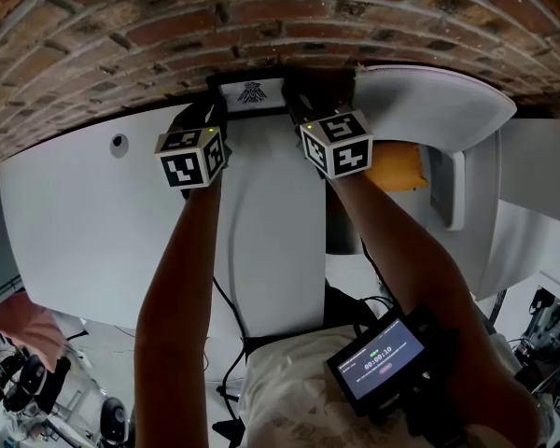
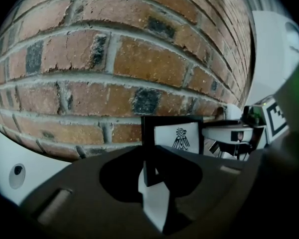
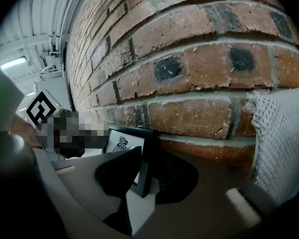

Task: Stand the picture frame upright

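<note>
1. The picture frame (image 1: pixel 250 92) stands upright at the far edge of the white table (image 1: pixel 75 222), just in front of the brick wall (image 1: pixel 168 26). Its white print with a black bird figure faces the person.
2. The left gripper (image 2: pixel 148 176) has its jaws drawn narrow onto the frame's left side bar, one jaw in front of the bar and one behind.
3. The right gripper (image 3: pixel 141 178) pinches the frame's right side bar the same way (so the frame is held at both sides at once).
4. From where I stand I cannot tell whether the frame's bottom edge touches the tabletop, because the jaws cover it.
5. An orange object (image 1: pixel 397 166) lies just right of the right gripper's marker cube.
6. A small lit screen (image 1: pixel 381 357) sits low by the person's right forearm.
</note>
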Motion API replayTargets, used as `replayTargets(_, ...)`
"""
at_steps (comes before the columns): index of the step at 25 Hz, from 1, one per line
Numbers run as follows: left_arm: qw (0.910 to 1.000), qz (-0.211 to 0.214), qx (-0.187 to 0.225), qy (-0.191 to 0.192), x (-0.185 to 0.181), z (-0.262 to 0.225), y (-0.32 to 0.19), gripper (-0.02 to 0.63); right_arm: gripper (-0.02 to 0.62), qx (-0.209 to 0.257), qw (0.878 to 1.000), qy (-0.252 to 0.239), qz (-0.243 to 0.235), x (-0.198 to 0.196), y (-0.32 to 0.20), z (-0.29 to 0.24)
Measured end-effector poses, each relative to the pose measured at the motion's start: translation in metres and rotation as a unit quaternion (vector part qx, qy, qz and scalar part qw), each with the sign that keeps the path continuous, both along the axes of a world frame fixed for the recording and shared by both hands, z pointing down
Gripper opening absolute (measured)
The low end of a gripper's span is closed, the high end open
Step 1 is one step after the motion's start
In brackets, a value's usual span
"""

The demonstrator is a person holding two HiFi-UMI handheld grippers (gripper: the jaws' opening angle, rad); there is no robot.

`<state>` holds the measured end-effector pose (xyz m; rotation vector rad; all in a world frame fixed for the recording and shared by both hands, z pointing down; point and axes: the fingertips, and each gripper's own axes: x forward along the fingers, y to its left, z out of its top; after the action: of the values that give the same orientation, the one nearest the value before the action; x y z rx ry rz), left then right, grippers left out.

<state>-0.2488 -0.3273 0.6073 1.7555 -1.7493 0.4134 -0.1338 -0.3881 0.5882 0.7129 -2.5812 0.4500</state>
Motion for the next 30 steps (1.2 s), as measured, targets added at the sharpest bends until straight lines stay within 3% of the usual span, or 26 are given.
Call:
replayTargets(16,0.9999,0.005,0.013,0.003,0.000,-0.003,0.007,0.132,0.132,0.009,1.000,-0.005,0.013,0.009,-0.002,-0.005)
replayTargets(20,0.9995,0.018,0.022,0.015,0.014,-0.009,0.017,0.130,0.094,0.014,1.000,-0.008,0.010,0.016,0.008,-0.013)
replayTargets(30,0.9982,0.024,0.044,0.033,0.035,-0.034,0.077,0.051,0.008,0.023,1.000,-0.018,0.006,0.028,0.049,-0.037)
